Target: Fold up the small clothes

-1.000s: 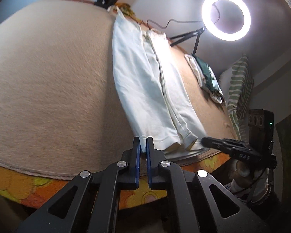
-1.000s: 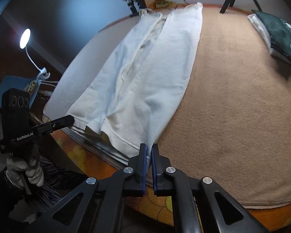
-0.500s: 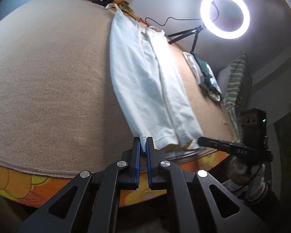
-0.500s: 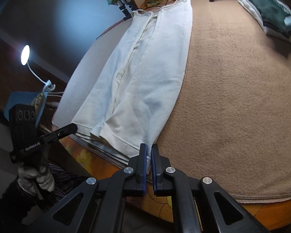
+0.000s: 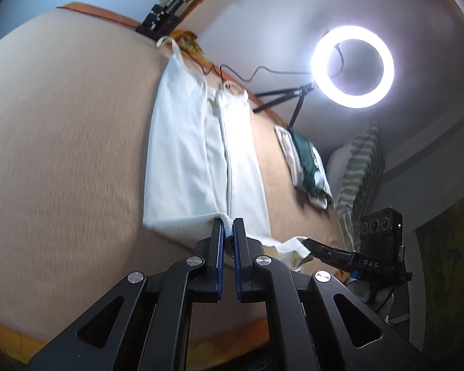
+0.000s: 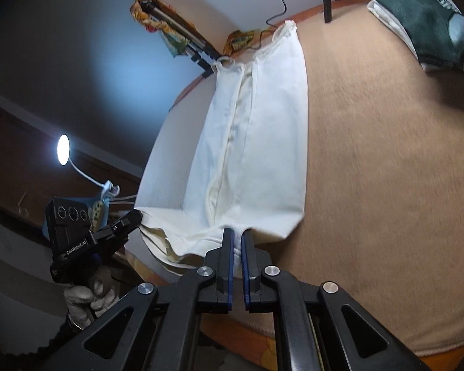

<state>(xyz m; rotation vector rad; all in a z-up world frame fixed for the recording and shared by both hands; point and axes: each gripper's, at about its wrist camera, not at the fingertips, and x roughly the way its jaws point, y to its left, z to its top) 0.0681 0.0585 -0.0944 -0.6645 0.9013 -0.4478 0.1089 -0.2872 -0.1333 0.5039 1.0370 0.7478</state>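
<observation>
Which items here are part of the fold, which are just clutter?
In play: white garment, left gripper and right gripper, each shut on its near hem.
Lying about: ring light, green clothes pile, striped pillow, desk lamp.

Two grippers are in view: the left gripper (image 5: 228,227) and the right gripper (image 6: 237,238). One white garment (image 5: 201,160) lies on one tan blanket (image 5: 62,154). Far right sits one pile of folded clothes (image 5: 306,160) beside one striped pillow (image 5: 360,170). There are two lights: one ring light (image 5: 352,66) and one small lamp (image 6: 63,149).
</observation>
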